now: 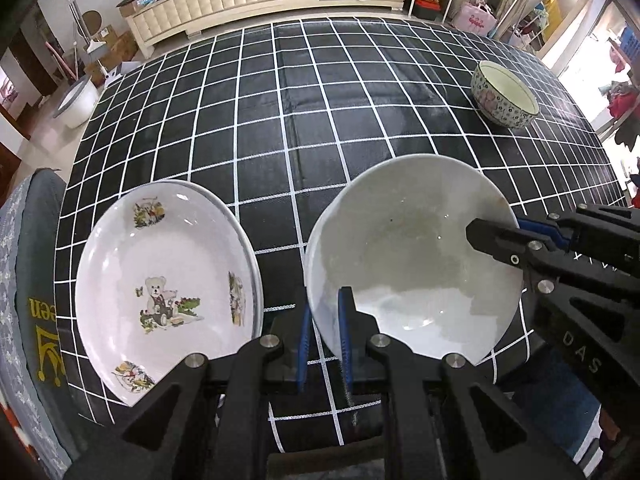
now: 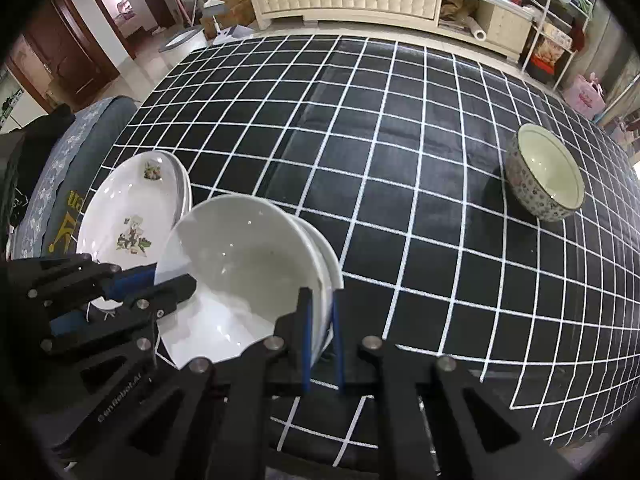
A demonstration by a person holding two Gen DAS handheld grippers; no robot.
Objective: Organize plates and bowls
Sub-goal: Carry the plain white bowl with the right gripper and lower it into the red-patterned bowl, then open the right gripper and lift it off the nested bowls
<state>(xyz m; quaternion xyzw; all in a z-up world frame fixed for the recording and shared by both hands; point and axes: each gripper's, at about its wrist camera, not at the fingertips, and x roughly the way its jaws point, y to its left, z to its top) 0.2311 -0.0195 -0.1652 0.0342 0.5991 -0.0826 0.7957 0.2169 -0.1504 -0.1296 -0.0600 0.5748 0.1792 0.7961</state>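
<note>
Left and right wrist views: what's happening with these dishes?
A person with two handheld grippers is sorting dishes on a black checked tablecloth. Both the left gripper and the right gripper grip opposite rims of the white bowl, which appears nested on other white bowls. Beside it sits a stack of teddy-bear plates. A patterned bowl stands apart, untouched, farther along the table.

Bright, even indoor daylight, strongest beyond the table to the claws' right, where windows blow out white. Small glare spots dot the white bowl [image 2: 248,276]. Fisheye bending curves the tablecloth [image 1: 320,120] grid; corners vignette black.
</note>
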